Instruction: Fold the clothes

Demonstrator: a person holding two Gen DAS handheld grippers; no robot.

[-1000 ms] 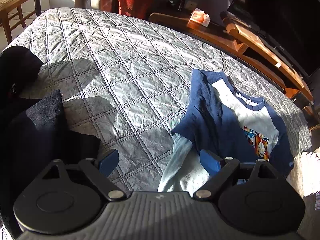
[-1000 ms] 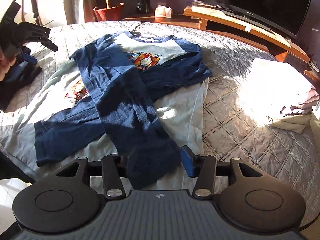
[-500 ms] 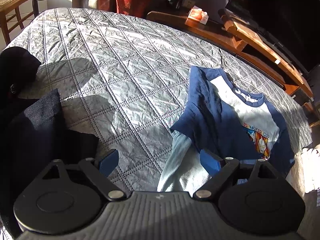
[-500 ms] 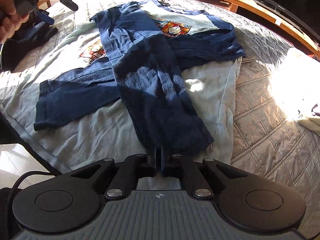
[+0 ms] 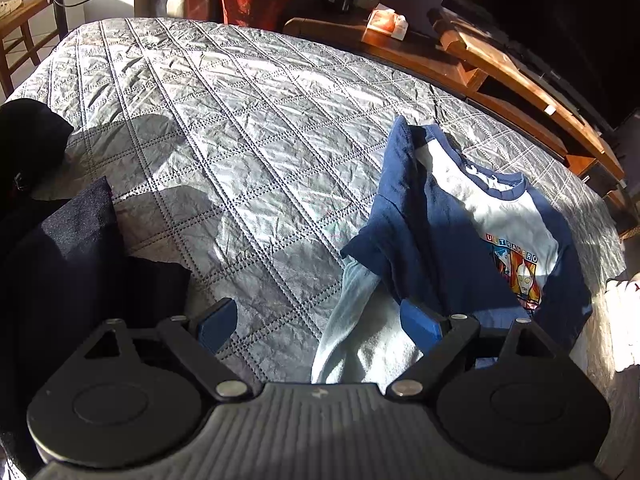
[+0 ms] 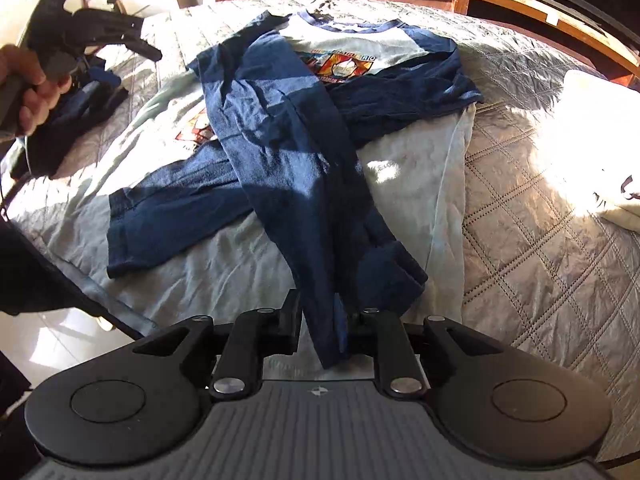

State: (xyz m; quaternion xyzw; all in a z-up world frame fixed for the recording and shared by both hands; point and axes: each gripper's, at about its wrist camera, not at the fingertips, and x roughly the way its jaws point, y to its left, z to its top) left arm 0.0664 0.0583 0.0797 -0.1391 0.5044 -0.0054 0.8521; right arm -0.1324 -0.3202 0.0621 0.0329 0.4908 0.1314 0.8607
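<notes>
Right gripper [image 6: 320,320]: my fingers are pinched narrow on the cuff end of the navy sleeve [image 6: 304,184], and the cloth bunches up between the two pads at the near edge of the bed.
Navy sleeve: it runs from my right fingers diagonally up across the shirt to the left shoulder, lying over the other navy sleeve [image 6: 168,216], which stretches out to the left.
Shirt [image 6: 360,52]: pale body, navy collar and sleeves, a bright printed picture on the chest, spread flat on the grey quilt [image 6: 540,240] with the collar at the far side and the pale hem [image 6: 240,280] towards me.
Left gripper [image 5: 320,324]: fingers spread wide with nothing between them, hovering above the quilt just left of the shirt's shoulder; in the right wrist view I see it at upper left, gripped in a hand [image 6: 28,88].
Shirt from the left wrist view [image 5: 480,216]: it is right of centre, and the right blue pad [image 5: 420,320] overlaps its pale cloth in the picture; I can't tell whether they touch.
Dark clothes [image 5: 60,264]: a dark heap at the quilt's left edge, beside the left finger.
Pale pile [image 6: 600,128]: folded light fabric on the right of the quilt, in strong sun, well apart from the shirt.
Background: red plant pot [image 5: 256,0] and wooden TV bench [image 5: 520,76] beyond the bed.
</notes>
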